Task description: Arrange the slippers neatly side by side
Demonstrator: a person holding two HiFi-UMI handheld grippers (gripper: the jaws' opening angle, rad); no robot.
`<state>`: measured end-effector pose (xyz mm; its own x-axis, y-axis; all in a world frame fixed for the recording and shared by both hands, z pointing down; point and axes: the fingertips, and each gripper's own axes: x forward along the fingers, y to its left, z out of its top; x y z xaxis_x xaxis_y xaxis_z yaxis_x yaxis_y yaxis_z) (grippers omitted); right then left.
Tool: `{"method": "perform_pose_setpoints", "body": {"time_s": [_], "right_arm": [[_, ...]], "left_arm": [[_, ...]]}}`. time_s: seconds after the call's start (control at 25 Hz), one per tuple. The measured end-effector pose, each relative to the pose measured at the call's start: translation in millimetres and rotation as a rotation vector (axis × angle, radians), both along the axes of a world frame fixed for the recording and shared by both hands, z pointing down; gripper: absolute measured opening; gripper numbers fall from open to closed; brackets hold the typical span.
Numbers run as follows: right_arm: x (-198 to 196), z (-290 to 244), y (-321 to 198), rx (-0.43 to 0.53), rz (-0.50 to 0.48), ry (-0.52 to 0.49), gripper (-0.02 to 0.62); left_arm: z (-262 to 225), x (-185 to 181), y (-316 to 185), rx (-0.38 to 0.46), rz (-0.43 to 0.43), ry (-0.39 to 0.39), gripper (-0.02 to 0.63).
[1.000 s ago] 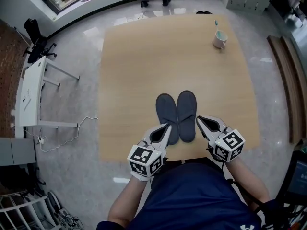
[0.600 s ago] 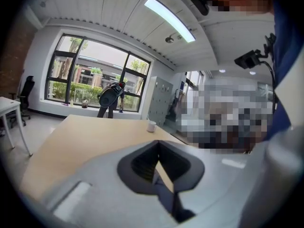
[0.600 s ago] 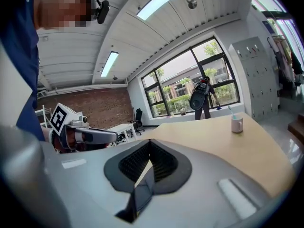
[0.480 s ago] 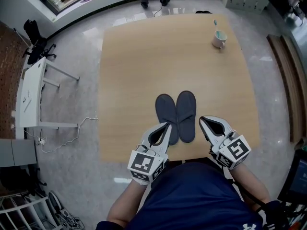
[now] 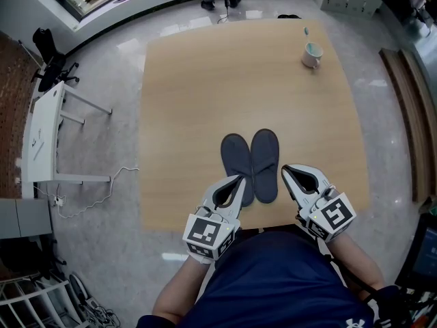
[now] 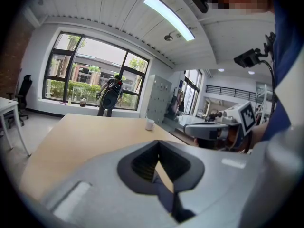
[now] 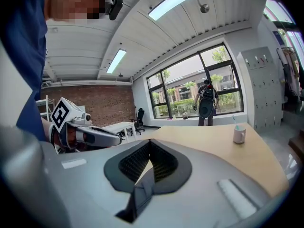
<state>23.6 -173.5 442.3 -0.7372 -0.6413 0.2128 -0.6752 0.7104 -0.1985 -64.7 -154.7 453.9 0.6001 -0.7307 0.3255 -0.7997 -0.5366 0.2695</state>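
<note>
Two dark grey slippers lie side by side, toes away from me, near the front edge of the wooden table (image 5: 205, 87): the left slipper (image 5: 237, 157) and the right slipper (image 5: 265, 154) touch along their inner sides. My left gripper (image 5: 239, 179) hovers just in front of the left slipper's heel, shut and empty. Just right of the right slipper's heel is my right gripper (image 5: 285, 169), also shut with nothing in it. In the gripper views the left gripper (image 6: 158, 142) and the right gripper (image 7: 150, 142) show closed jaws, and the slippers are hidden below them.
A white mug (image 5: 313, 55) with a toothbrush stands at the table's far right; the same mug (image 7: 239, 134) shows in the right gripper view. A person (image 6: 110, 96) stands by the window. A white desk (image 5: 41, 132) and black chair (image 5: 51, 60) are at the left.
Both grippers have drawn back slightly toward my body and rolled a little. The slippers have not moved.
</note>
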Motion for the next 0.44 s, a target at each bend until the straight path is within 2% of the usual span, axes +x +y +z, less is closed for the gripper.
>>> {"method": "perform_pose_setpoints", "body": {"time_s": [0.44], "right_arm": [[0.2,1.5,1.1,0.015,-0.005,0.017,0.011]], "left_arm": [[4.0,-0.4,1.2,-0.009,-0.007,0.001,0.005]]}}
